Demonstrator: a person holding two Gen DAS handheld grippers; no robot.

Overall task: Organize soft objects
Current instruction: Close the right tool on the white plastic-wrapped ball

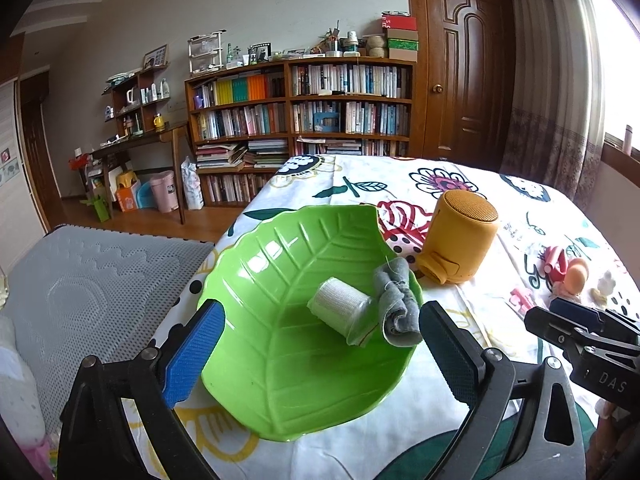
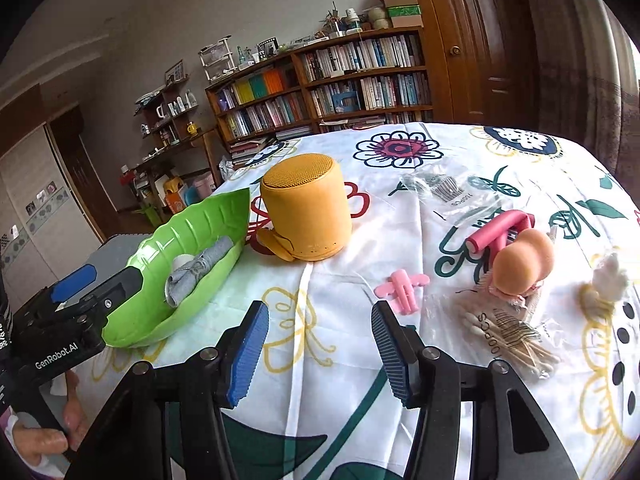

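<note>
A green leaf-shaped dish (image 1: 280,380) sits at the table's left edge, holding a white bandage roll (image 1: 340,308) and a crumpled grey cloth (image 1: 396,304). My left gripper (image 1: 321,307) is open, its fingers straddling the dish's near half without touching the items. My right gripper (image 2: 320,312) is open and empty above the floral tablecloth. Ahead of it to the right lie a pink clip (image 2: 402,286), an orange sponge (image 2: 520,264), pink foam rollers (image 2: 496,228) and a white fluffy piece (image 2: 608,280). The dish (image 2: 192,224) and left gripper (image 2: 100,280) show at the left.
A yellow speaker (image 2: 304,208) stands just right of the dish. A bag of cotton swabs (image 2: 500,336) and a clear bag of small pins (image 2: 440,188) lie on the cloth. A grey mattress (image 1: 80,280) lies below the table's left edge. A hand (image 2: 40,444) holds the left gripper.
</note>
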